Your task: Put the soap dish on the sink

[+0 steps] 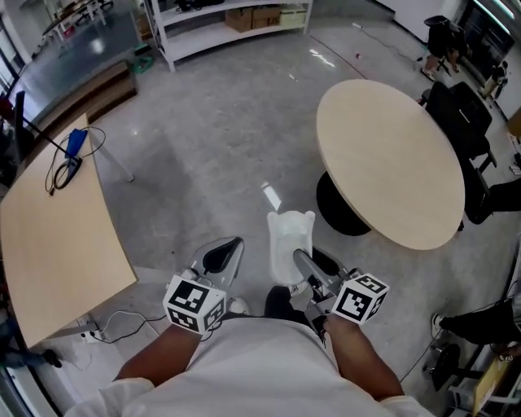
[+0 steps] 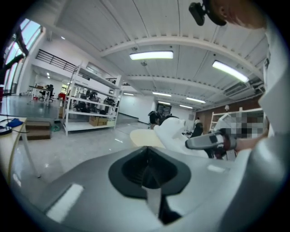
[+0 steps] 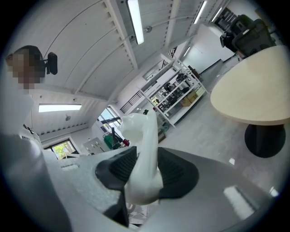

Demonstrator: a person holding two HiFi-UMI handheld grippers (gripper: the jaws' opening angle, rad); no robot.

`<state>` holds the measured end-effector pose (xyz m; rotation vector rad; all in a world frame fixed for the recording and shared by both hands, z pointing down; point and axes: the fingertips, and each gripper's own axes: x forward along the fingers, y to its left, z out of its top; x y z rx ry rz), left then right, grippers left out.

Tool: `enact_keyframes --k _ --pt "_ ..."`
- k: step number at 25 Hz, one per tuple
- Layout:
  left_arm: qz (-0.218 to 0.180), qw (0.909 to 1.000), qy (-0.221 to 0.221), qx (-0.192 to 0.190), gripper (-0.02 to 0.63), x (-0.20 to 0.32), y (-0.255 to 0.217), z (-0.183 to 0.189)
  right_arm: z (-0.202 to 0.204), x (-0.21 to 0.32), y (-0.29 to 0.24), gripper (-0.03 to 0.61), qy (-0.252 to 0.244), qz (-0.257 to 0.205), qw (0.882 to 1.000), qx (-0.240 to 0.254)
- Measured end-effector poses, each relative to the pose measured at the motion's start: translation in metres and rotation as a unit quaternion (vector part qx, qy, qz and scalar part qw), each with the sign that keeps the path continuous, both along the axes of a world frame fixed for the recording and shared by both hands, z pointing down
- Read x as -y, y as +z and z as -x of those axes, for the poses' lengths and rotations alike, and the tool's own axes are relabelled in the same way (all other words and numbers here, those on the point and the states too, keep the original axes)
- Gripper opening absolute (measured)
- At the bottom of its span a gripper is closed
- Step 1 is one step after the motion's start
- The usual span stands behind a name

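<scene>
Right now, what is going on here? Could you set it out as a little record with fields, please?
Who: a person standing, a gripper in each hand
Right gripper: shut on the white soap dish, carried above the floor
Left gripper: jaws together, nothing between them
Nearby: round table ahead on the right, rectangular table on the left, white shelf at the far side
Sink: in none of the views
Task state: dish in the grip, not yet set down
</scene>
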<state>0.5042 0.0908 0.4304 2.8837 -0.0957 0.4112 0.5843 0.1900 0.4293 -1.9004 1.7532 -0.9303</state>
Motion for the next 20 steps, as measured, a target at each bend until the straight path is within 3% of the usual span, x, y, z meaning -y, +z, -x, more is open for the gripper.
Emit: enact_keyframes --k 10,15,20 --pt "0.006 0.9928 -0.120 -0.003 0.008 0.027 0.006 0.078 0.057 0.060 -0.003 0.147 -0.124 -0.005 0.992 -0.006" --pt "0.010 0.9807 -0.195 0.000 0.008 0.036 0.012 0.120 0.092 0.080 0.004 0.147 -0.205 0.003 0.979 -0.005" --pt "-0.002 0.9632 -0.269 -0.005 0.008 0.043 -0.001 0.139 0.100 0.099 -0.003 0.147 -0.279 0.002 0.960 -0.012"
